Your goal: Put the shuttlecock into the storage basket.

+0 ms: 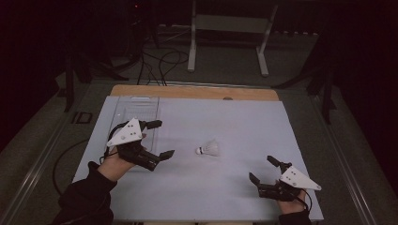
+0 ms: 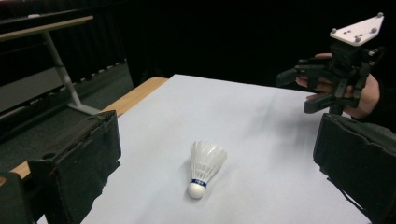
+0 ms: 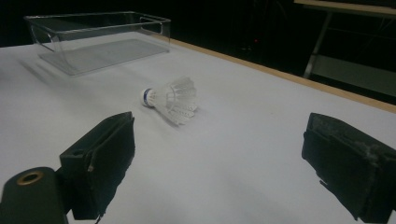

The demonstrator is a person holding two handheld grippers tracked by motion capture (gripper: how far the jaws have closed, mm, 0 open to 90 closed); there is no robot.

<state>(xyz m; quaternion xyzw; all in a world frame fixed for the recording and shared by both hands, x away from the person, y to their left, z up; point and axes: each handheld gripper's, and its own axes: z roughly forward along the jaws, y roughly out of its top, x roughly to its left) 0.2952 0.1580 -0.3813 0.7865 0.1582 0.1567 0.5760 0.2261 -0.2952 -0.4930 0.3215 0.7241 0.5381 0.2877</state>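
Two grippers: both held over the white surface point(image 1: 234, 122), each with jaws spread wide and nothing between them.
Left gripper point(image 1: 162, 139): at about 9 o'clock from the shuttlecock, jaws pointing toward it, near but apart.
Right gripper point(image 1: 264, 169): at about 4 o'clock from the shuttlecock, farther off, near the front edge.
Shuttlecock point(image 1: 208, 148): lying on its side near the middle of the surface, between the grippers, touching neither; cork end with a blue band toward 9 o'clock, feathers toward 3 o'clock.
Clear tray point(image 1: 136, 107): at about 10 o'clock from the shuttlecock, well apart, partly behind the left gripper.
Left hand point(image 1: 112, 164): wrapped around the left gripper, dark sleeve behind it.
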